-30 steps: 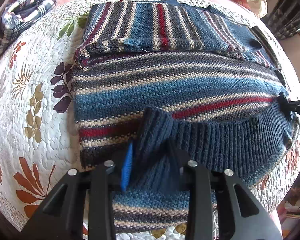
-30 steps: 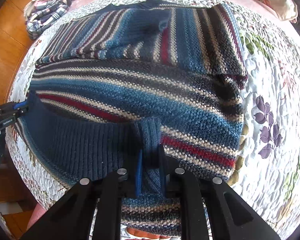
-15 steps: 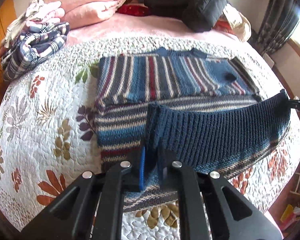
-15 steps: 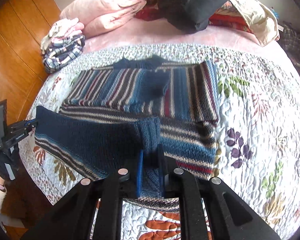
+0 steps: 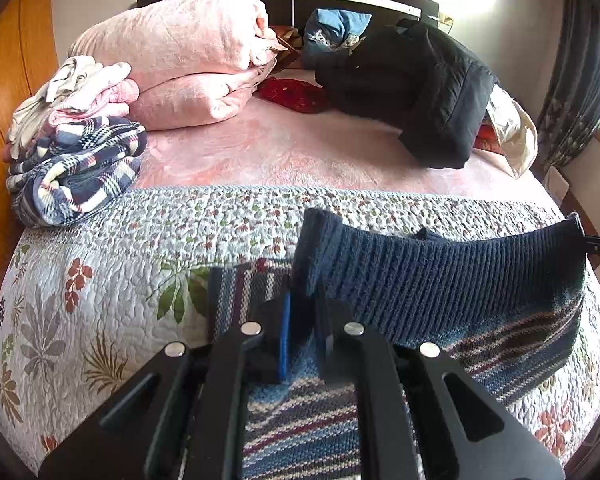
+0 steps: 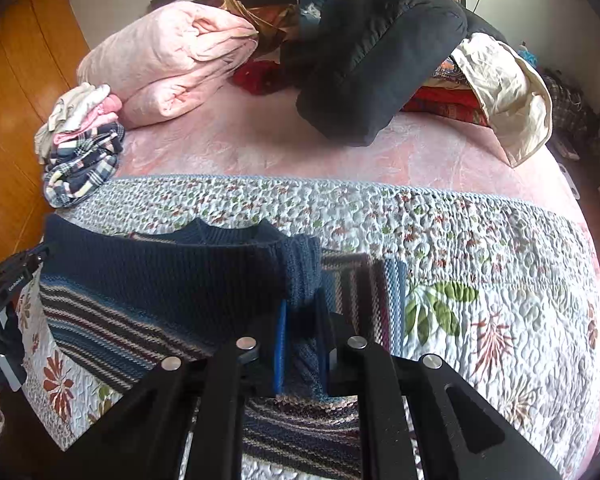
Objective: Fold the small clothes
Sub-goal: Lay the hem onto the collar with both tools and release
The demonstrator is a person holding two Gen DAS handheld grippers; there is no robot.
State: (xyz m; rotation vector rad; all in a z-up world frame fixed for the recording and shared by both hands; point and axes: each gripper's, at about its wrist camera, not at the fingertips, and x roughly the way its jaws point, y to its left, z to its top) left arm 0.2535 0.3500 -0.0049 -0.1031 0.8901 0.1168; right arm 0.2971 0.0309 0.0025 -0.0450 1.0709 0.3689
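Both the left gripper (image 5: 302, 328) and right gripper (image 6: 302, 336) fingers pinch the striped sweater (image 6: 140, 304) hem, raised to fold it over

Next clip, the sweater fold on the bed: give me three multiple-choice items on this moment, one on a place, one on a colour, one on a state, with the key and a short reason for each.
1. Where does the plaid folded garment lie?
A. at the bed's left edge, under a pile of pale clothes
B. on the black jacket
C. on the floor

2. What colour is the ribbed hem of the striped sweater?
A. red
B. dark navy
C. white

3. What is the state of the left gripper and right gripper?
A. both open
B. only the left shut
C. both shut on the hem, lifted off the quilt

Key: 1 A, it sits under pale clothes beside the pink bedding. 2 B, the ribbed band is navy. 3 C, each wrist view shows knit pinched between the fingers.
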